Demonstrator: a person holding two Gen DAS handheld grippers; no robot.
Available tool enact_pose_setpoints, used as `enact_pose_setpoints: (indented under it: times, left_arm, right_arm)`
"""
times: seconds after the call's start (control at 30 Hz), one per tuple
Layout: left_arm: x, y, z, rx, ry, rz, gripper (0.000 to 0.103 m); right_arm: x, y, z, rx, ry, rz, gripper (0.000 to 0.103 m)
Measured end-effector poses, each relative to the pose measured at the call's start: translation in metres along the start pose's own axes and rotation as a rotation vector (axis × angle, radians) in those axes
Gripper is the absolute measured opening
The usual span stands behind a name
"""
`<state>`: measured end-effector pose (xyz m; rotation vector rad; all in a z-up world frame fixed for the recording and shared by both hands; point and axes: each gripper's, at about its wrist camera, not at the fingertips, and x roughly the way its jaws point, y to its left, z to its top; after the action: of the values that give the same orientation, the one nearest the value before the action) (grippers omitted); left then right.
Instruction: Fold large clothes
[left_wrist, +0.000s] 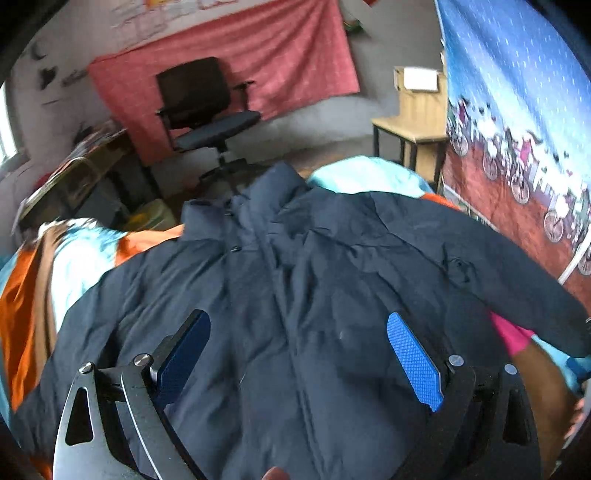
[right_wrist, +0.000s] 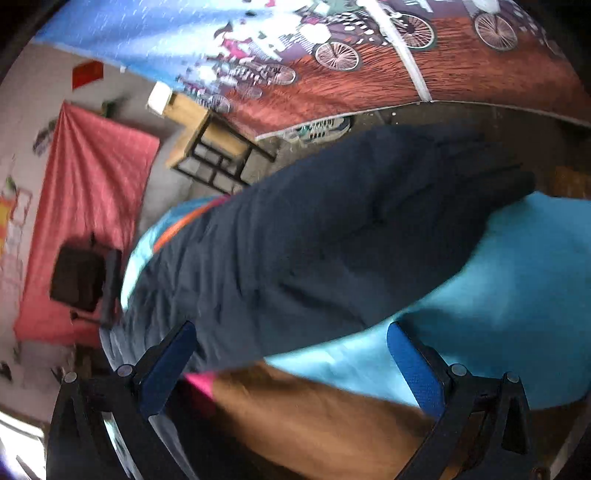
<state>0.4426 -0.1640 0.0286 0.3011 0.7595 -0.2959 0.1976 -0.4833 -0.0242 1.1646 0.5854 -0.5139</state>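
Bedroom-like room, grey walls, red cloth (left_wrist: 229, 62) hung on far wall, black office chair (left_wrist: 207, 107) in front of it. Navy puffer jacket (left_wrist: 314, 280) lies spread front-up on a bed (left_wrist: 74, 251) with a turquoise and orange cover; collar points toward the chair, zip line runs down the middle, fabric quilted and creased. One sleeve (right_wrist: 388, 206) stretches out across the turquoise cover toward the bed edge, shown in the right wrist view. Left claw (left_wrist: 299, 358) hovers over the jacket's lower front, blue pads wide apart, released, nothing between them. Right claw (right_wrist: 291, 365) also spread wide, released; between its fingers sit the sleeve's edge, turquoise cover and a bare forearm (right_wrist: 317, 417) with a pink cuff (right_wrist: 201, 382). That forearm crosses right in front of the right claw and partly blocks the jacket's lower part. Same arm shows at the right edge of the left wrist view, beside the jacket. Right of the bed hangs a blue and brown cloth with bicycles (left_wrist: 517, 147), close along the bed side. Small wooden bench (left_wrist: 413, 125) with black legs stands past the bed's far corner, white box on top. Cluttered desk (left_wrist: 74, 166) at left near a window. Sneaker (right_wrist: 321, 129) on the floor by the bicycle cloth. Both views motion-blurred.
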Motion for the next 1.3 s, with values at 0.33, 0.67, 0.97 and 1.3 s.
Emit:
enact_pose_setpoints:
  times: [0.33, 0.67, 0.97, 1.3]
  left_arm:
    - [0.121, -0.046, 0.053, 0.085, 0.074, -0.152, 0.094]
    - [0.182, -0.055, 0.035, 0.103, 0.207, -0.218, 0.095]
    - [0.099, 0.035, 0.031, -0.060, 0.137, -0.241, 0.095]
    - [-0.013, 0.183, -0.039, -0.245, 0.106, -0.017, 0.095]
  right_arm:
    - [0.018, 0.004, 0.021, 0.084, -0.096, -0.047, 0.088]
    - [0.015, 0.032, 0.026, -0.102, -0.187, -0.132, 0.017]
    - [-0.066, 0.184, 0.019, -0.571, -0.468, 0.109, 0.013]
    - [-0.070, 0.367, -0.155, -1.103, -0.364, 0.468, 0.013]
